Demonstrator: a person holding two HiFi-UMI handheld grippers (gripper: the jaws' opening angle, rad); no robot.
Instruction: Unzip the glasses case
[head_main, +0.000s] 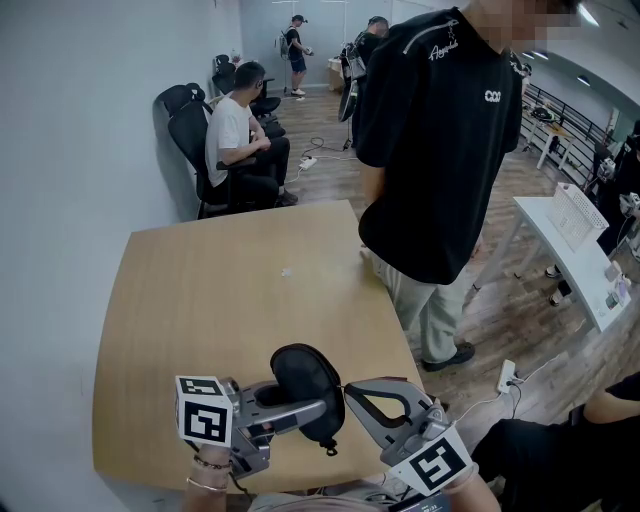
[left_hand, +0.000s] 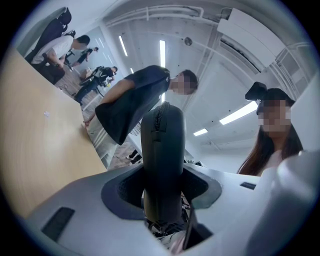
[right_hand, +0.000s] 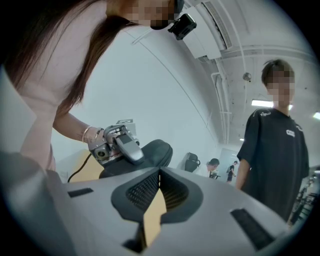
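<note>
The left tool (head_main: 300, 398) is clamped on the glasses case (head_main: 303, 368), holding it on edge, apparently off the desk (head_main: 220, 300), over the near right corner. In the left gripper view the zip (left_hand: 160, 117) runs up the narrow edge facing the camera and looks closed as far as it shows. The right tool (head_main: 349, 389) sits just beside the case's right side with its jaws pressed together, and nothing can be seen between them.

The main risk, as I judge it, is that the right tool pulls with no zip pull caught and simply slides off the case. A small tab (head_main: 329, 447) hangs from the case's near end; I cannot tell whether that is the pull. If it is, the right tool is at the wrong spot. A second risk is the case twisting or slipping in the left tool once the zip is tugged, since it is pinched only across its lower part and the shell is rounded and smooth. A drop here could land past the desk's near or right edge rather than on it.

For room, the desk is open ahead and to the left. The right is tighter: a standing person in a black shirt (head_main: 440, 150) is right against the desk's far right corner, so a wide outward sweep of the right tool heads their way
</note>
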